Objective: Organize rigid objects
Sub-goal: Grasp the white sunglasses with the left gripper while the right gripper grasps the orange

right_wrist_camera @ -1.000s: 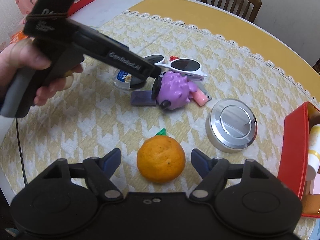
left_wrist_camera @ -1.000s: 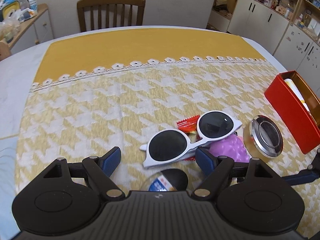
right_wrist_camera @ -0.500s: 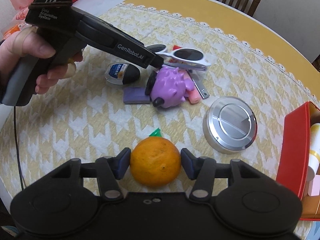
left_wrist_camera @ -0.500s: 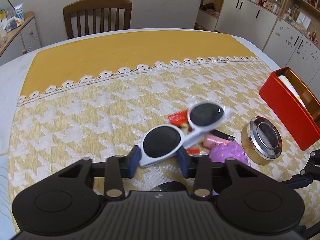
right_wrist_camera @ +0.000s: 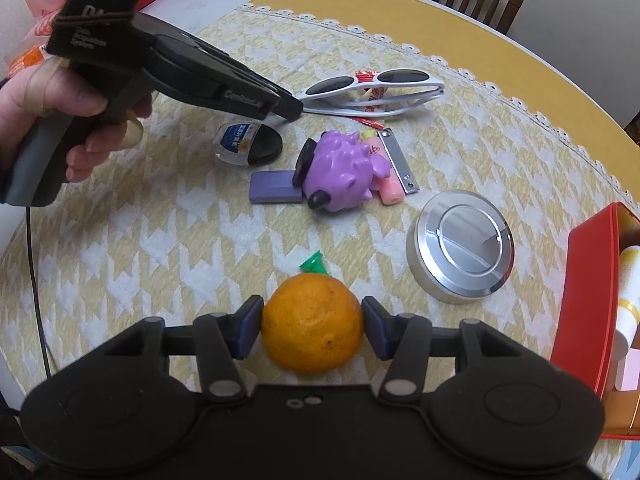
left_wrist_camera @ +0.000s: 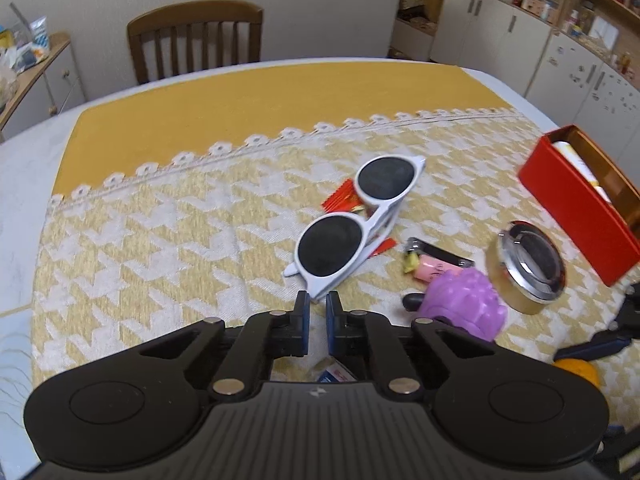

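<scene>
Left gripper (left_wrist_camera: 317, 312) pinches sunglasses (left_wrist_camera: 352, 226); red box (right_wrist_camera: 591, 312) (bottle (right_wrist_camera: 628, 292) inside).

You see white sunglasses (left_wrist_camera: 354, 222) with black lenses, a purple toy (right_wrist_camera: 344, 178), an orange (right_wrist_camera: 313, 334) fruit, a red box (left_wrist_camera: 576, 204) at three o'clock, yellow-white houndstooth cloth (left_wrist_camera: 160, 240).

Silver tin (right_wrist_camera: 460, 246) sits btwn orange (right_wrist_camera: 313, 322) & red box (right_wrist_camera: 588, 292).

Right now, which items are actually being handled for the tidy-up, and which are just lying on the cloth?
In hand:
- white sunglasses, pinched at one end by the left gripper
- orange, clamped by the right gripper
- red box, the likely destination

Lying about:
- purple spiky toy
- silver round tin
- nail clipper
- purple block
</scene>
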Available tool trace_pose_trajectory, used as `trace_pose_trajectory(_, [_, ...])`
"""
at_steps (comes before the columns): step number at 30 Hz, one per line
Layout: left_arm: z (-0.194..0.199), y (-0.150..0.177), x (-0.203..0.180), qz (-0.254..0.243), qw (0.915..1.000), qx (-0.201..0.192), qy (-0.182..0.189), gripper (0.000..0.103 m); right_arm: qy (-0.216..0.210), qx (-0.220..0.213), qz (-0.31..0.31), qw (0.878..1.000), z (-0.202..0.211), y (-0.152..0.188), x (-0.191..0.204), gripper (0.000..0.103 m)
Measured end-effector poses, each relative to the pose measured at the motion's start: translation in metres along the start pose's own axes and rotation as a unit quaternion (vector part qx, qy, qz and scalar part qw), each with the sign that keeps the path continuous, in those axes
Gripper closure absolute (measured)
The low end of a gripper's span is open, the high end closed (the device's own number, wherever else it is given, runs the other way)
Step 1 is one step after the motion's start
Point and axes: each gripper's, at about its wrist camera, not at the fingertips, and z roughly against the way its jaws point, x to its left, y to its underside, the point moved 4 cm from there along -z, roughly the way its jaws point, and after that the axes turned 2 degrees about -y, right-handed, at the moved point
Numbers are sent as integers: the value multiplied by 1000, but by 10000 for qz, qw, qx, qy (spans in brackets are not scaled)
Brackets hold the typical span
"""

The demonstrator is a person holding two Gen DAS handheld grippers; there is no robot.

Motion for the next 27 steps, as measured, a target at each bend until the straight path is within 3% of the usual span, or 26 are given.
trace_pose_trajectory(2, [7,-4,-2,-121,9998,-59,149,94,-10,7,-20,10000,1,0,0,51])
trace_pose_trajectory(5, [8,-13,-6,-342,9993,-66,150,84,-22,5,-28,10000,1,1,-1,51])
trace_pose_trajectory(8, [-2,-23,-8,-417,9991,-57,109,58,-41,-5,-59,10000,1,1,-1,50])
trace_pose_trajectory(9, [-5,-26,-8,-404,9990,-76,170,44,-46,-10,-80,10000,1,0,-1,50])
trace_pose_trajectory(10, [-8,-30,-9,-392,9990,-118,201,40,-51,-16,-100,9999,1,0,-1,50])
trace_pose_trajectory(19, [-47,-43,-8,-348,9987,195,313,40,-69,-16,-194,9998,-1,-1,-2,50])
trace_pose_trajectory(23, [-48,-44,-6,-314,9988,93,375,40,-89,-16,-211,9997,-2,-1,-3,50])
trace_pose_trajectory(27, [-47,-43,-10,-413,9983,26,416,58,-113,-12,-235,9997,-1,0,-4,50])
